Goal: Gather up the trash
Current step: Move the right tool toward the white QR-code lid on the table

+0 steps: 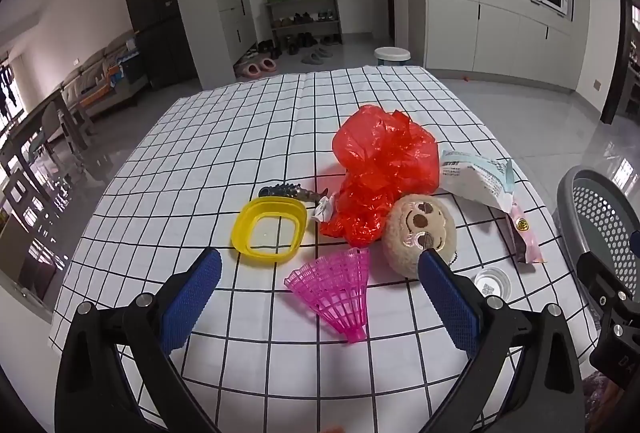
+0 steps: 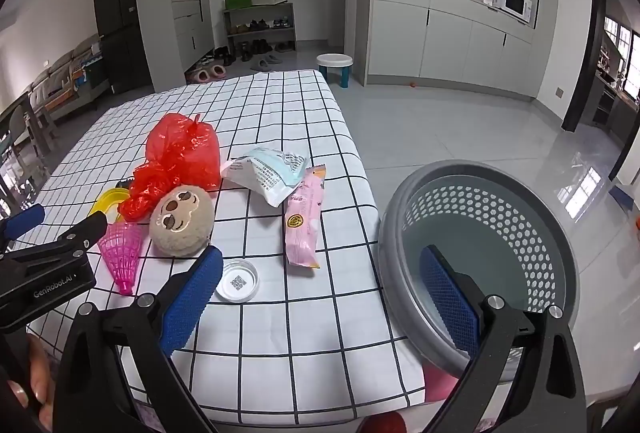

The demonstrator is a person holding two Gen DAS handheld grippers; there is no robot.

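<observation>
A crumpled red plastic bag [image 1: 380,173] [image 2: 182,159] lies mid-table. Right of it are a white and blue wrapper [image 1: 476,179] [image 2: 270,173] and a pink snack wrapper [image 1: 524,237] [image 2: 304,221]. A small crumpled paper [image 1: 325,209] sits by the bag. A grey perforated basket [image 2: 480,245] [image 1: 600,217] stands off the table's right edge. My left gripper [image 1: 320,297] is open and empty, above the pink shuttlecock [image 1: 334,293] [image 2: 122,253]. My right gripper [image 2: 320,297] is open and empty, over the table's right edge beside the basket.
A sloth plush [image 1: 420,235] [image 2: 182,221], a yellow container [image 1: 270,231], a dark toy fish [image 1: 288,191] and a clear round lid [image 2: 237,281] [image 1: 492,283] also lie on the checkered tablecloth [image 1: 240,137]. A white stool [image 2: 335,67] stands beyond the table.
</observation>
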